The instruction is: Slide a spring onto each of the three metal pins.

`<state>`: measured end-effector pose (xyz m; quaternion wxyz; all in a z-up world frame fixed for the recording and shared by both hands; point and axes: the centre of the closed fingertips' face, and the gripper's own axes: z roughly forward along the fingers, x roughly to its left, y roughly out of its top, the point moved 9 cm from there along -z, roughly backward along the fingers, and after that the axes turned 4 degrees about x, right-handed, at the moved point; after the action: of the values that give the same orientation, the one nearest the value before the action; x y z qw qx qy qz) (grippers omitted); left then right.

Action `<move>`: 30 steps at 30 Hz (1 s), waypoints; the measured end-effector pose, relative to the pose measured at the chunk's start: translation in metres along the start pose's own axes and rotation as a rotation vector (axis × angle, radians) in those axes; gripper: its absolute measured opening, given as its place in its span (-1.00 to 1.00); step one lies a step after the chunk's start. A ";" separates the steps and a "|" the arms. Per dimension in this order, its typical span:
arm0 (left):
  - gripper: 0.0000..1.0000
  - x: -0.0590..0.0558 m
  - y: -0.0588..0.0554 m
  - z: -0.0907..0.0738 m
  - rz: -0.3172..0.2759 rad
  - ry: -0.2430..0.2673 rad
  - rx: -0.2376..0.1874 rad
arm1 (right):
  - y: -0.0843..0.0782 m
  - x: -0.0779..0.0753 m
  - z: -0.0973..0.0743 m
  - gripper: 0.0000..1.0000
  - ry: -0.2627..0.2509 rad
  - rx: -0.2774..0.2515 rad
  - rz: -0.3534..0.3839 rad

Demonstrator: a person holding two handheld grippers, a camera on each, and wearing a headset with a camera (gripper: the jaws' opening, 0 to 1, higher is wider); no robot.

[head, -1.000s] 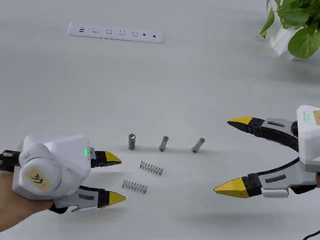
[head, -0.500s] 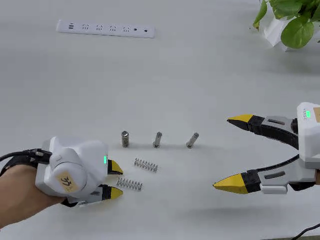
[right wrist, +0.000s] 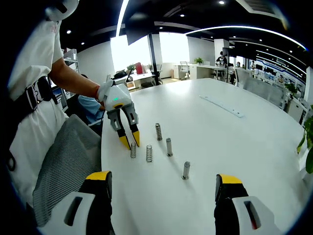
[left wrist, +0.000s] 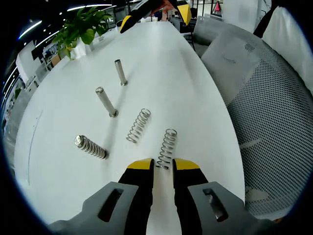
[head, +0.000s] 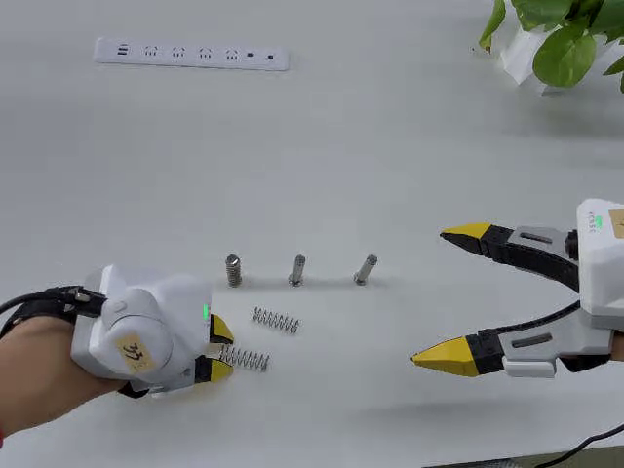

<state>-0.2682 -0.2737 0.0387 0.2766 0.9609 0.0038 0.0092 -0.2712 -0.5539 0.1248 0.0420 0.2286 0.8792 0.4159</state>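
Observation:
Three metal pins stand in a row on the white table. The left pin [head: 233, 270] [left wrist: 90, 147] wears a spring. The middle pin [head: 296, 270] [left wrist: 106, 102] and the right pin [head: 364, 269] [left wrist: 120, 72] are bare. One loose spring [head: 275, 320] [left wrist: 138, 126] lies just in front of them. A second spring [head: 246, 359] [left wrist: 166, 146] lies nearer, and my left gripper [head: 218, 349] [left wrist: 163, 164] is shut on its near end, low on the table. Off to the right, my right gripper [head: 431, 296] [right wrist: 164, 177] is wide open and holds nothing.
A white power strip [head: 190, 54] lies at the far left of the table. A potted plant [head: 556, 39] stands at the far right corner. A mesh chair [left wrist: 264, 98] sits beside the table's near edge.
My left gripper moved down and in toward the nearer spring, and its jaws narrowed from open to shut around the spring's end. The right gripper stayed put.

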 end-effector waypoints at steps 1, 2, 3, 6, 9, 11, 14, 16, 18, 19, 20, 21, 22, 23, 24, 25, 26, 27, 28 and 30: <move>-0.78 0.000 0.000 0.000 0.002 0.001 0.000 | 0.000 0.000 0.000 0.74 -0.001 0.001 -0.001; -0.79 0.000 0.000 0.000 0.003 0.002 0.001 | 0.000 0.000 0.000 0.74 -0.003 0.001 -0.001; -0.81 0.000 0.000 0.000 0.006 0.001 0.003 | 0.000 0.000 0.000 0.74 -0.003 0.000 0.002; -0.83 -0.001 0.001 0.000 0.015 -0.001 0.005 | 0.000 -0.001 -0.001 0.73 -0.007 -0.002 0.000; -0.84 -0.001 0.001 0.000 0.008 -0.002 0.005 | 0.001 -0.001 -0.001 0.73 -0.006 -0.008 0.003; -0.84 0.000 0.001 0.001 0.012 0.001 0.010 | 0.000 0.000 0.000 0.73 -0.006 -0.007 -0.001; -0.84 -0.001 0.002 0.001 0.013 0.004 0.016 | -0.001 0.000 0.000 0.73 -0.004 -0.003 0.002; -0.85 -0.001 0.002 0.001 0.015 0.008 0.018 | -0.001 0.000 0.001 0.73 -0.003 -0.003 0.003; -0.85 -0.001 0.001 0.001 0.008 0.009 0.018 | -0.002 0.000 0.001 0.72 -0.006 -0.001 0.003; -0.85 -0.002 0.001 0.000 0.008 0.008 0.018 | -0.002 0.001 0.001 0.72 -0.007 -0.001 0.002; -0.85 -0.002 0.001 0.000 0.008 0.010 0.017 | -0.001 0.001 0.002 0.72 -0.006 -0.003 0.003; -0.85 -0.002 0.001 0.000 0.005 0.009 0.016 | -0.001 0.002 0.002 0.72 -0.005 -0.006 0.004; -0.85 -0.002 0.001 -0.001 -0.004 0.007 0.010 | -0.001 0.003 0.002 0.72 -0.003 -0.006 0.003; -0.85 -0.002 0.001 -0.001 -0.010 0.006 0.005 | -0.001 0.003 0.003 0.71 -0.002 -0.003 0.002; -0.86 -0.002 0.001 -0.001 -0.014 0.006 0.002 | -0.001 0.003 0.003 0.72 -0.002 -0.002 0.001; -0.86 -0.002 0.001 -0.001 -0.016 0.007 0.003 | -0.001 0.004 0.003 0.72 -0.001 -0.003 0.002; -0.86 -0.002 0.001 -0.001 -0.018 0.007 0.003 | 0.000 0.004 0.004 0.71 -0.001 -0.003 0.003; -0.86 -0.003 0.000 -0.001 -0.023 0.007 0.002 | 0.000 0.004 0.004 0.71 -0.001 -0.005 0.002; -0.86 -0.003 0.000 -0.001 -0.024 0.006 0.001 | 0.000 0.004 0.004 0.71 0.000 -0.006 0.002; -0.86 -0.004 -0.001 -0.002 -0.029 0.006 -0.004 | 0.000 0.004 0.005 0.70 0.003 -0.001 0.000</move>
<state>-0.2719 -0.2724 0.0398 0.2787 0.9602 0.0186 0.0078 -0.2736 -0.5479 0.1221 0.0409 0.2280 0.8791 0.4167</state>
